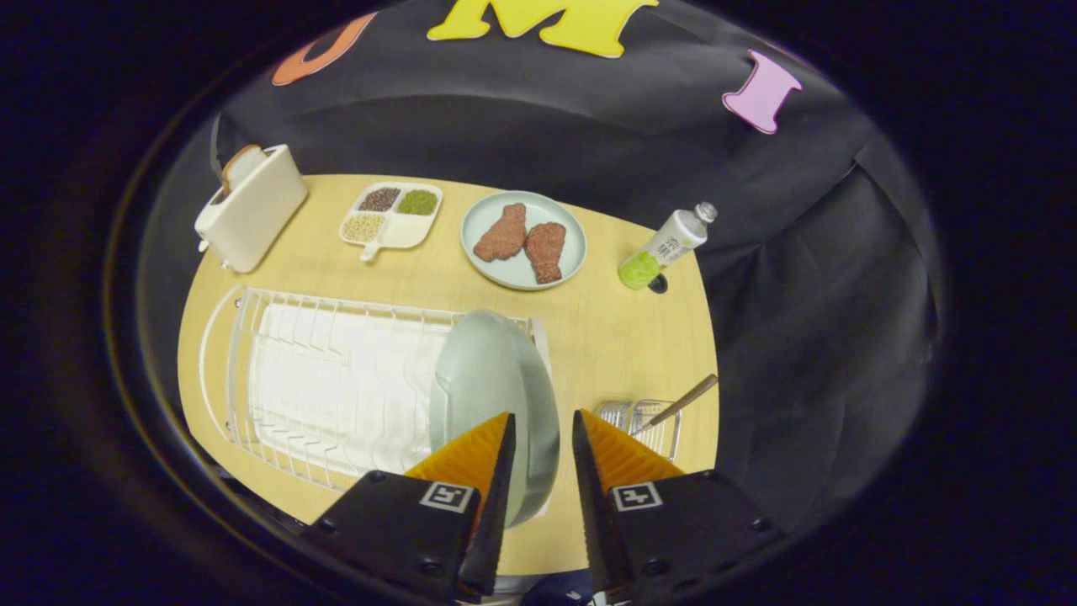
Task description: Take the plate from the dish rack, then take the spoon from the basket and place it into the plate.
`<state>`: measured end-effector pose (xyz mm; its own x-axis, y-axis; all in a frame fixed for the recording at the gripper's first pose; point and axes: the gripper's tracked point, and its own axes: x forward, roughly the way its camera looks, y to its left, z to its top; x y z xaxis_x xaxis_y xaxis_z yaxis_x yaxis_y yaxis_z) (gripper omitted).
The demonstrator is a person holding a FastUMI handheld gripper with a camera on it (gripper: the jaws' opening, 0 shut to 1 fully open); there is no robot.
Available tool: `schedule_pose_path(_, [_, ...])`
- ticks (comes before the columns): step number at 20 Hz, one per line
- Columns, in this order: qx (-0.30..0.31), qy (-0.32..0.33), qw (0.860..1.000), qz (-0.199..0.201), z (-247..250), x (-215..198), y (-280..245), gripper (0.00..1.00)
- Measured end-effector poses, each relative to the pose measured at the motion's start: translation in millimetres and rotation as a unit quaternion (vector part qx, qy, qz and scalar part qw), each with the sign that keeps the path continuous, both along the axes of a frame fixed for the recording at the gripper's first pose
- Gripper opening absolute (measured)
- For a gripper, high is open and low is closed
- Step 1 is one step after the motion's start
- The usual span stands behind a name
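The tongs (543, 425) stand parted and empty around the rim of the plate (488, 379) upright in the dish rack (320, 379), with the spoon (683, 398) in the basket (648, 421) just beside them.

No legible text, brand or number anywhere. Bottle (665, 248), lying tilted on the table: its label carries dark print, too small and blurred to make out. Gripper (543, 438): one square coded marker on each finger base, left marker (446, 496) and right marker (635, 496), block patterns only, no characters. Fingers stand apart, with the rim of the upright plate (492, 379) in the gap between them; contact cannot be confirmed. Toaster, divided dish, dish rack: no markings seen.
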<state>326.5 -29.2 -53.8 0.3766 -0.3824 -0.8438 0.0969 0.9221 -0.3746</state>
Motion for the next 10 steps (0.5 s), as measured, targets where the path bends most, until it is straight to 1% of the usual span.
schedule_pose_path(1, [-0.002,0.006,1.0,-0.007,-4,0,1,0.4])
schedule_pose_path(3, [-0.045,0.005,0.999,-0.016,0,-1,-1,0.23])
schedule_pose_path(4, [-0.062,0.004,0.998,-0.013,3,-2,-1,0.18])
schedule_pose_path(7, [-0.084,-0.012,0.996,-0.016,6,-2,9,0.13])
schedule_pose_path(10, [-0.112,-0.037,0.992,-0.035,18,-5,9,0.1])
